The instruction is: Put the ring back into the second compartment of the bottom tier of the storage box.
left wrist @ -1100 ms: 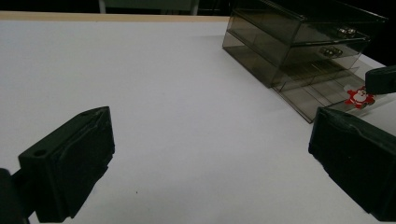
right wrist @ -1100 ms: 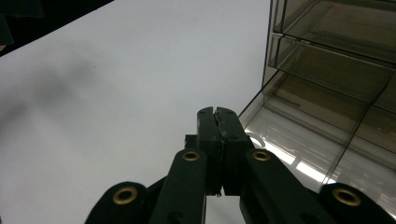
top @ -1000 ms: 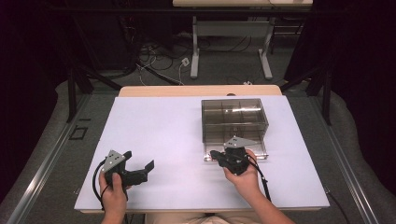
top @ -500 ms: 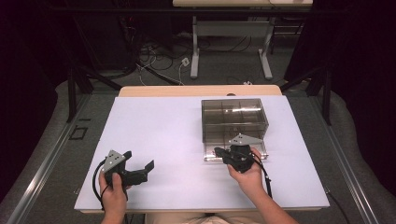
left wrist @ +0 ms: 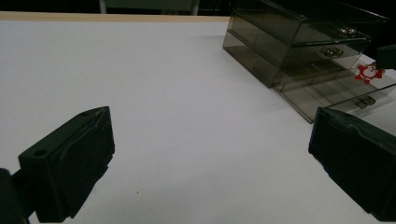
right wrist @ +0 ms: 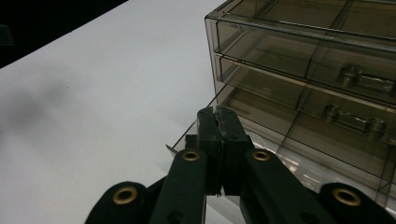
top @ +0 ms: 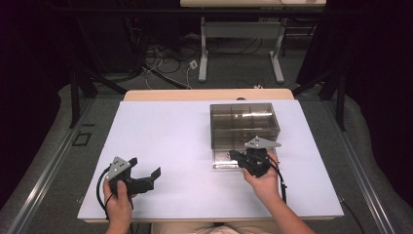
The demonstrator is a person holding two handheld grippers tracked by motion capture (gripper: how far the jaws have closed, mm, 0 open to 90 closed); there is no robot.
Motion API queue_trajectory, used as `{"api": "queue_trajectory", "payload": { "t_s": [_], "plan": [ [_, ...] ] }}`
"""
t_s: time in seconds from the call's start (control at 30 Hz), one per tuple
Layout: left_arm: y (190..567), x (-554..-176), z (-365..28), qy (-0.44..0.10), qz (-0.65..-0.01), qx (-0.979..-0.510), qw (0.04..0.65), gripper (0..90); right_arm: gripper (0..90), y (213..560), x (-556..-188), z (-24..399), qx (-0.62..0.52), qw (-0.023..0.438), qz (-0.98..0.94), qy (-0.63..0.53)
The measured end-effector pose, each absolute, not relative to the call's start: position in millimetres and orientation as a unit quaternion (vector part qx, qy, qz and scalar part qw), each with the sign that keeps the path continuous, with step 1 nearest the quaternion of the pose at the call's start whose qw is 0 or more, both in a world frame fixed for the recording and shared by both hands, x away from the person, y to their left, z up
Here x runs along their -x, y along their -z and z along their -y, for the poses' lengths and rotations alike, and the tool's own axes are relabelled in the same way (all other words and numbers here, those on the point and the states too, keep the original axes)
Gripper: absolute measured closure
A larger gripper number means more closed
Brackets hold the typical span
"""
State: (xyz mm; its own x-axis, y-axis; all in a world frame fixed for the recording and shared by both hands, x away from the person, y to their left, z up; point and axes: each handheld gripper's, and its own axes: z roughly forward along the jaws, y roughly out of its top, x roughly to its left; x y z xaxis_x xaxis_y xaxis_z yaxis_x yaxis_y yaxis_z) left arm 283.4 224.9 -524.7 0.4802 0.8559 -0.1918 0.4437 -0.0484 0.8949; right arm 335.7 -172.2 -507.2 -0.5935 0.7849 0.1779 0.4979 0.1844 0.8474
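A smoky clear drawer cabinet [top: 244, 124] stands right of centre on the white table [top: 165, 131]. Its bottom drawer [left wrist: 336, 93] is pulled out, and a small red Santa figure [left wrist: 370, 72] lies inside. My right gripper [top: 241, 158] is shut, its jaws pressed together with nothing visible between them. In the right gripper view the right gripper [right wrist: 217, 126] hovers over the open drawer's front corner [right wrist: 187, 137], just before the cabinet [right wrist: 299, 51]. My left gripper [top: 144, 166] is held open low over the table's near left. The left gripper [left wrist: 210, 126] faces the cabinet [left wrist: 289, 42] with nothing between its jaws.
The two upper drawers [right wrist: 327, 79] are closed, each with a small handle. A wooden strip [top: 209, 94] edges the table's far side. Cables [top: 160, 58] and table legs stand on the dark floor beyond.
My right gripper has edged a little forward, toward the cabinet and over the open drawer. The left gripper has stayed put.
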Motion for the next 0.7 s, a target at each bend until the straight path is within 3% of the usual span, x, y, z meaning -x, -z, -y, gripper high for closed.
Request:
{"api": "queue_trajectory", "payload": {
  "t_s": [0.7],
  "plan": [
    [524.9,-283.4,-224.9,-0.203,-0.468,-0.695,0.507,0.7,89.5,504.5,-341.2,191.7,-0.440,0.171,-0.746,-0.471]
  ]
}}
